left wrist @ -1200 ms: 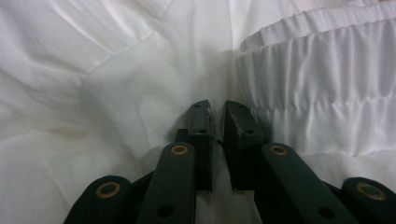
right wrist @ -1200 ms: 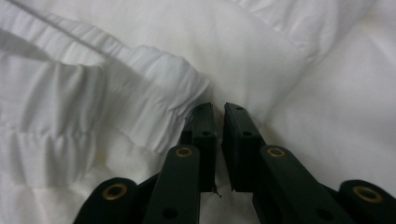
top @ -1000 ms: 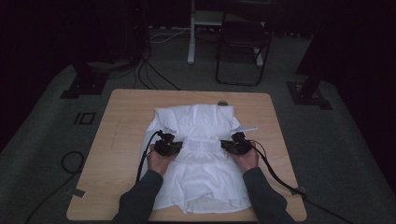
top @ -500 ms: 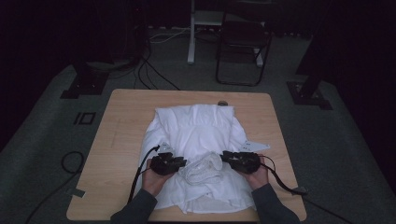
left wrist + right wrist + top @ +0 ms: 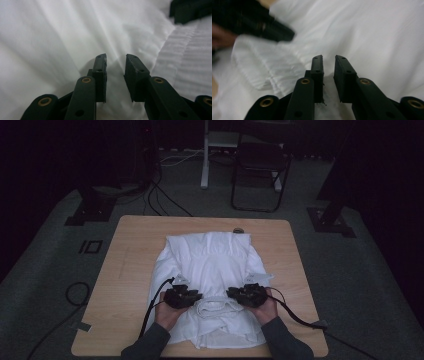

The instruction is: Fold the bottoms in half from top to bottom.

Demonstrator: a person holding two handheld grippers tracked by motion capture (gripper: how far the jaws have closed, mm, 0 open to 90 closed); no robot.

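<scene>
The white garment (image 5: pixel 210 285) lies spread mid-desk (image 5: pixel 130 270), long axis running 12 to 6. Its bunched ribbed band (image 5: pixel 214 305) sits between the claws: at 3 o'clock from the left claw (image 5: pixel 195 297), at 9 from the right claw (image 5: pixel 235 294), about equally near. Both stand slightly apart, gripping nothing; the left has just been opening, the right closing

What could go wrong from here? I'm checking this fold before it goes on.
Both the left gripper and right gripper show a gap at the jaws with no fold of the white garment clearly pinched, so a pull may slip. The ribbed band is bunched between them and may crease. The hem nears the table edge.
</scene>
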